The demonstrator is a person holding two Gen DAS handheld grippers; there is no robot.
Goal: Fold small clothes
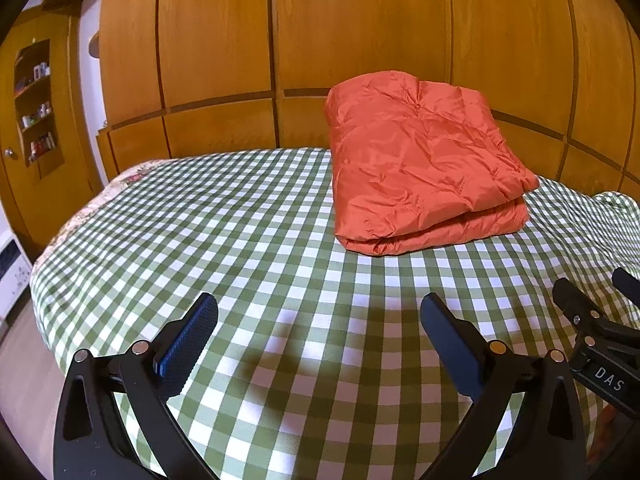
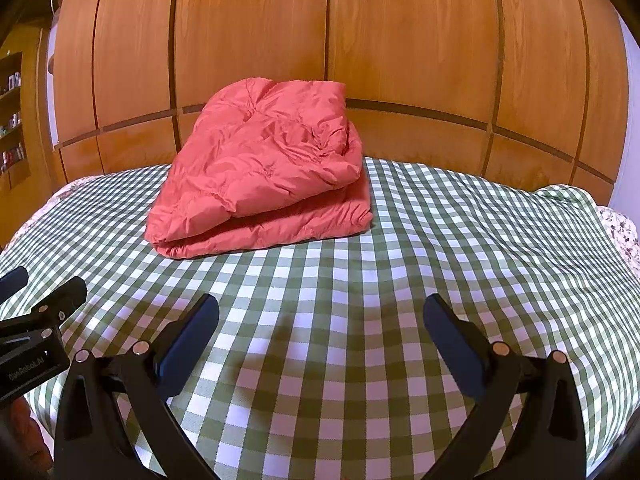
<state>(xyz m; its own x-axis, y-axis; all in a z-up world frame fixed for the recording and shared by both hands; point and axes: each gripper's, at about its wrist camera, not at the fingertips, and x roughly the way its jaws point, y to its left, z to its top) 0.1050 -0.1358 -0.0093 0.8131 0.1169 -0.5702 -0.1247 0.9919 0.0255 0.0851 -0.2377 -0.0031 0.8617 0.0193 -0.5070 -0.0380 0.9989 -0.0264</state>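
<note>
Wooden panels (image 1: 360,40) are seen behind a green checked cloth (image 1: 240,220). On it, an orange padded garment (image 1: 420,168) is laid folded, well ahead of the left gripper (image 1: 320,320) and right gripper (image 2: 320,320); both are spread wide, nothing gripped.

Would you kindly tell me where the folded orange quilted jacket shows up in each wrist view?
Left wrist view: the folded orange quilted jacket lies right of centre, far across the green checked cloth.
Right wrist view: the jacket lies left of centre, on the cloth.
Shared landmark: the wooden panelled wall directly behind it.
</note>
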